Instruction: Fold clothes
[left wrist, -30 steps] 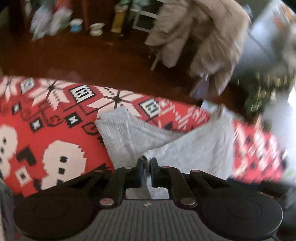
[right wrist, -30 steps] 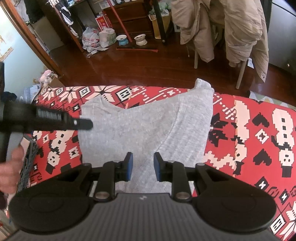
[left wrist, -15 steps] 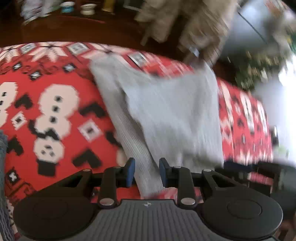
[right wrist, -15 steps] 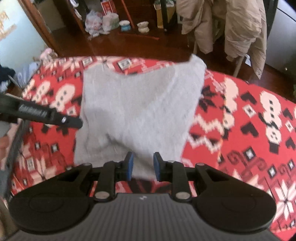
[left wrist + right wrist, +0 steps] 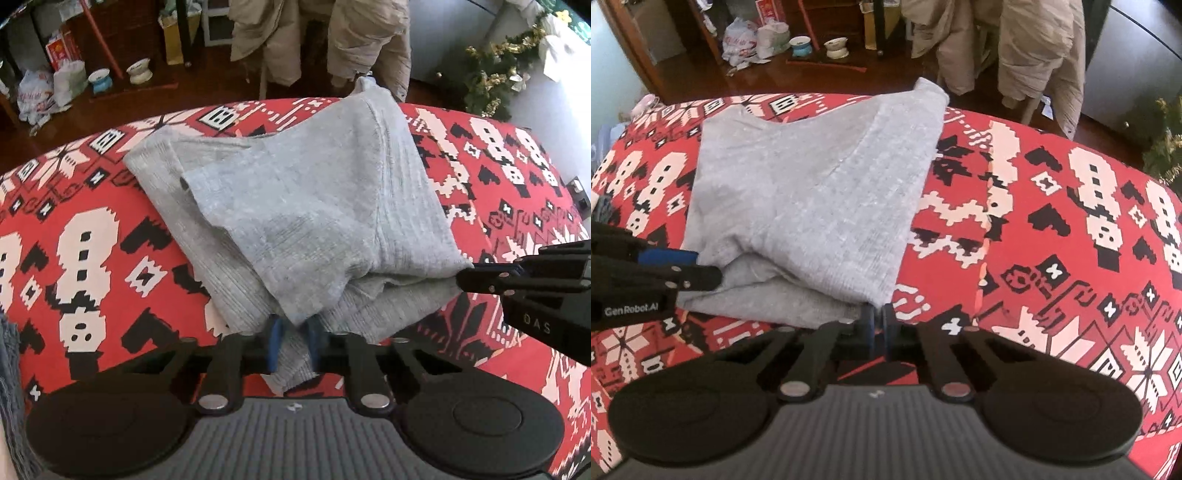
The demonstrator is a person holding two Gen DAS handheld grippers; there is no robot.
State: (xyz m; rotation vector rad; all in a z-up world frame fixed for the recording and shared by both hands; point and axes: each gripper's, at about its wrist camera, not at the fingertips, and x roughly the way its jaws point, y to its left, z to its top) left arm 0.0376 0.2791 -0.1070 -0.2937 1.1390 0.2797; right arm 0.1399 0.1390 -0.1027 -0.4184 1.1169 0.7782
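A grey knit garment (image 5: 306, 206) lies folded over itself on the red patterned cloth (image 5: 92, 251); it also shows in the right wrist view (image 5: 812, 199). My left gripper (image 5: 293, 341) has its blue pads closed on the garment's near left corner. My right gripper (image 5: 879, 321) is shut on the garment's near right corner. Each gripper shows in the other's view: the right gripper (image 5: 517, 280) at the right edge, the left gripper (image 5: 665, 266) at the left edge.
The red cloth (image 5: 1052, 240) covers the whole surface, whose far edge drops to a dark wooden floor. Beyond it, beige coats (image 5: 1015, 48) hang on a chair and bowls and bags (image 5: 801, 44) sit on the floor. A small decorated tree (image 5: 495, 81) stands at the back right.
Both grippers have moved down to the garment's near edge and closed on its near corners. The right gripper was open before. The left view has swung to face the whole garment.
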